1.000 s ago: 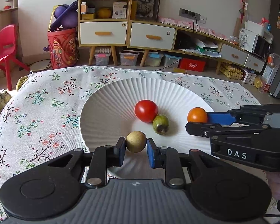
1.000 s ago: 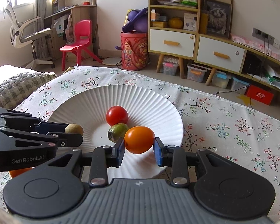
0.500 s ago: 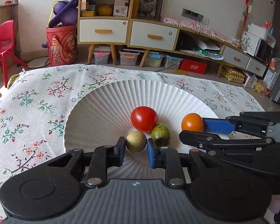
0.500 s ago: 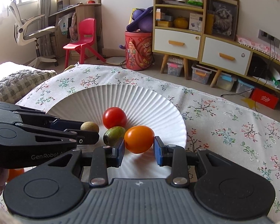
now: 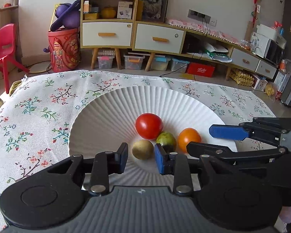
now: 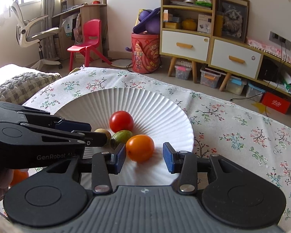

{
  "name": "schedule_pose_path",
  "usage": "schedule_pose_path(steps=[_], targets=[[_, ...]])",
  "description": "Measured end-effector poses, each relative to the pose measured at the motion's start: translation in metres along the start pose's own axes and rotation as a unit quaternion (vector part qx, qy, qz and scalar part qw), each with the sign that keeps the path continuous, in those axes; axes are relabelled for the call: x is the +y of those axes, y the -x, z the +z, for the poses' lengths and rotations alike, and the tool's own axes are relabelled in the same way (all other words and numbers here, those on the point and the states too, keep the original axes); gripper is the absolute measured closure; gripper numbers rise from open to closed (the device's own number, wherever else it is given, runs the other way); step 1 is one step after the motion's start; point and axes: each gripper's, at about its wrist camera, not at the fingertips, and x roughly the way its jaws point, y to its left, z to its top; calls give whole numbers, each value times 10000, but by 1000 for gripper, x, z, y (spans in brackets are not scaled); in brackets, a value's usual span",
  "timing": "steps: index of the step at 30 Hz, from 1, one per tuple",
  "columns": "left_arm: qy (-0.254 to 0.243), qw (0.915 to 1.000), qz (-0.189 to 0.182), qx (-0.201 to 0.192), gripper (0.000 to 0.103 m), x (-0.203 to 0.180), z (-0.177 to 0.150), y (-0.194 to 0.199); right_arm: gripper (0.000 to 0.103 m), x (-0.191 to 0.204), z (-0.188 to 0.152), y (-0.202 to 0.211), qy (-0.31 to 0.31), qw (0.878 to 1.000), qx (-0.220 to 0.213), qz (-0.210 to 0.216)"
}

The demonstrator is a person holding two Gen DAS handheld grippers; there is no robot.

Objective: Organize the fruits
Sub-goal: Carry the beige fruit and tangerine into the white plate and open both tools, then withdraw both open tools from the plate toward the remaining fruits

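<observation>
A floral cloth point(image 5: 35, 104) covers the table point(image 6: 242, 128), and a white ribbed plate point(image 5: 106, 116) sits on it. Beyond the table stand a shelf unit point(image 5: 108, 19) with white drawers, a red bucket point(image 5: 65, 48), a red chair point(image 6: 87, 38) and storage boxes on the floor. In the right wrist view an office chair point(image 6: 29, 29) stands at 10 o'clock.

Four fruits crowd the plate's middle: a red tomato point(image 5: 149, 126), a green fruit point(image 5: 165, 138) touching it at its 4 o'clock, a brown fruit point(image 5: 142, 149) just at the green one's 8 o'clock, and an orange fruit point(image 5: 189, 138) just at its 3 o'clock. The green fruit presses close to both grippers' fingers.

The left gripper point(image 5: 141, 160) has the brown fruit between its pads; its jaws are opening, with a gap at the left pad and the right pad at most brushing the fruit. The right gripper point(image 6: 144, 156) has the orange fruit between its pads; its jaws are opening too, the fruit lying against the left pad and clear of the right one. The two grippers cross close, the right gripper's fingers point(image 5: 229, 132) reaching in from 3 o'clock in the left view.

A second ago both fruits were clamped and held above the plate's near edge; now both rest on the plate beside the others.
</observation>
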Motion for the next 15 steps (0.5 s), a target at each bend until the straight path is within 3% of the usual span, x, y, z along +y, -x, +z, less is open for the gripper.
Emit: schedule_pose_path(steps=[15], targets=[[-164,9997,148,-54,67,7,-7,44,46,7,-4,29,121,9999,-19,-91]])
